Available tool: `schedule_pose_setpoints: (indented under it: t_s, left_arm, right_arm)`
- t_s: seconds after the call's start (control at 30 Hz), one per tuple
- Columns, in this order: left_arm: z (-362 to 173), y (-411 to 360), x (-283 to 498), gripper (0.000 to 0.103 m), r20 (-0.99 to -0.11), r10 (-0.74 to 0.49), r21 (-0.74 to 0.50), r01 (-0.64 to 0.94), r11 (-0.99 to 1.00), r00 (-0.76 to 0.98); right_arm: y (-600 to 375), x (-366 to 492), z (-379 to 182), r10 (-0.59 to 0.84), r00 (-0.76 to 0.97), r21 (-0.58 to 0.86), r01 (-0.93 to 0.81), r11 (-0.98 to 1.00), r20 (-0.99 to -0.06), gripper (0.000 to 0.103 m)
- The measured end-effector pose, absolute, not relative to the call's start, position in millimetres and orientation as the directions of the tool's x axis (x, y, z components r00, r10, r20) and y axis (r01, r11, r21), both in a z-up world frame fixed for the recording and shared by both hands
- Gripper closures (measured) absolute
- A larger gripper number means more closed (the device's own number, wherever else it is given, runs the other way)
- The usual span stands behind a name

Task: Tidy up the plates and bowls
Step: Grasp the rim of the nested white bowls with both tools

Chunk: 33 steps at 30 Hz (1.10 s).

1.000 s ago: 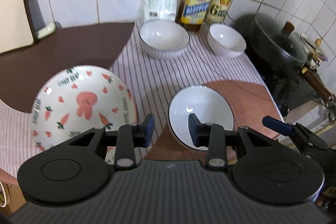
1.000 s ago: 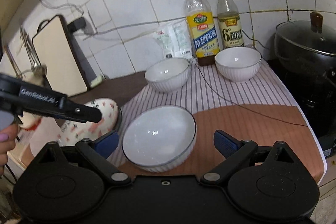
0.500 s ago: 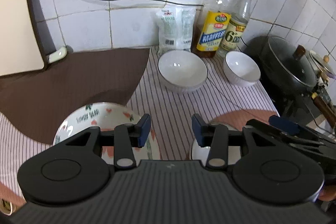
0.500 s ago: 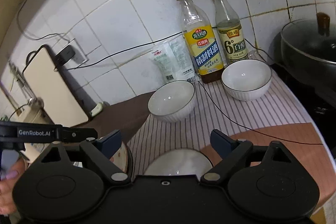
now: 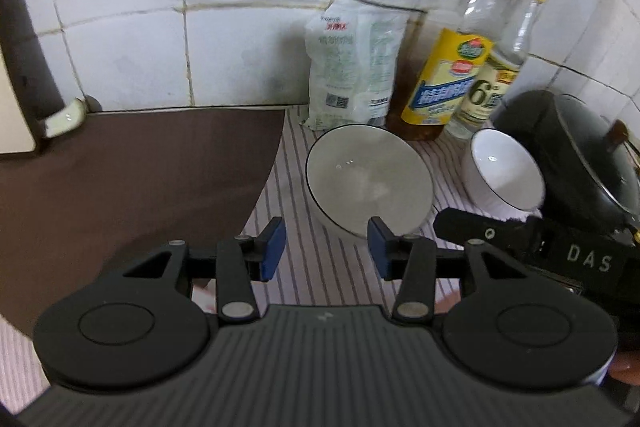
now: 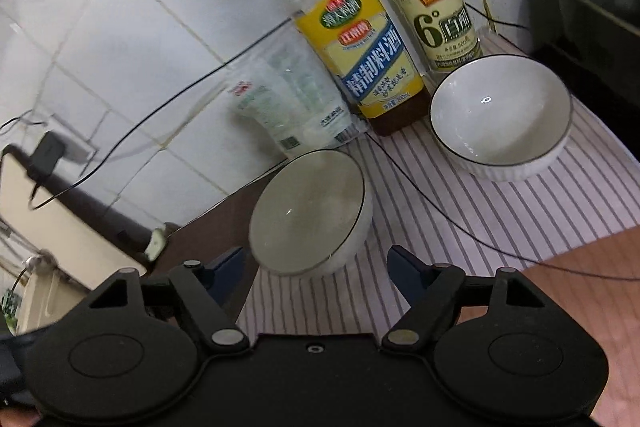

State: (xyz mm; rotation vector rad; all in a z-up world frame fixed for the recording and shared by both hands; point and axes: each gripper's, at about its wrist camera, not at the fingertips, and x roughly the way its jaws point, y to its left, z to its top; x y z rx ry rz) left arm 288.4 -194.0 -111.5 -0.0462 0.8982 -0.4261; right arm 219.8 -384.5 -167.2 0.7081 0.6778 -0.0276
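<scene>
Two white bowls with dark rims stand on the striped cloth by the tiled wall. The nearer bowl (image 5: pixel 368 179) (image 6: pixel 310 211) sits just ahead of both grippers. The farther bowl (image 5: pixel 506 169) (image 6: pixel 502 117) stands to its right by the bottles. My left gripper (image 5: pixel 326 249) is open and empty, just short of the nearer bowl. My right gripper (image 6: pixel 316 267) is open and empty, its fingers on either side of that bowl's near edge. The right gripper's body (image 5: pixel 540 251) shows in the left wrist view. The patterned plate and third bowl are out of view.
Two bottles (image 5: pixel 456 67) (image 6: pixel 360 39) and a white bag (image 5: pixel 352 67) (image 6: pixel 280 99) stand against the wall. A dark lidded pot (image 5: pixel 580 155) sits at the right. A brown mat (image 5: pixel 120 179) lies at the left. A thin black cable (image 6: pixel 460 227) crosses the cloth.
Both grippers have moved forward toward the wall. The patterned plate and the near bowl have dropped out of view; the two back bowls now loom close.
</scene>
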Motion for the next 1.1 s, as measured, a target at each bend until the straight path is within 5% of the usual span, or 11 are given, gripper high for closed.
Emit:
schedule_pose_setpoints:
  t_s: [0.23, 0.37, 0.53, 1.1]
  left_arm:
    - [-141.7, -210.6, 326.4, 0.063, -0.784, -0.363, -0.223, 0.317, 0.922, 0.504]
    - [-155.2, -211.2, 340.3, 0.074, -0.799, -0.371, -0.245, 0.307, 0.92, 0.474]
    - [-158.7, -216.6, 344.5, 0.088, -0.796, -0.395, -0.253, 0.339, 0.906, 0.459]
    - [-141.1, -218.0, 324.5, 0.09, -0.804, -0.36, -0.188, 0.372, 0.909, 0.473]
  right_arm:
    - [-399.2, 259.0, -189.9, 0.184, 0.749, 0.61, 0.342, 0.715, -0.636, 0.043]
    - [-399.4, 274.1, -199.4, 0.153, 0.727, 0.58, 0.382, 0.72, -0.669, 0.051]
    - [-396.3, 283.3, -207.0, 0.156, 0.717, 0.57, 0.382, 0.728, -0.68, 0.082]
    - [-385.2, 268.1, -194.3, 0.134, 0.724, 0.551, 0.377, 0.744, -0.676, 0.085]
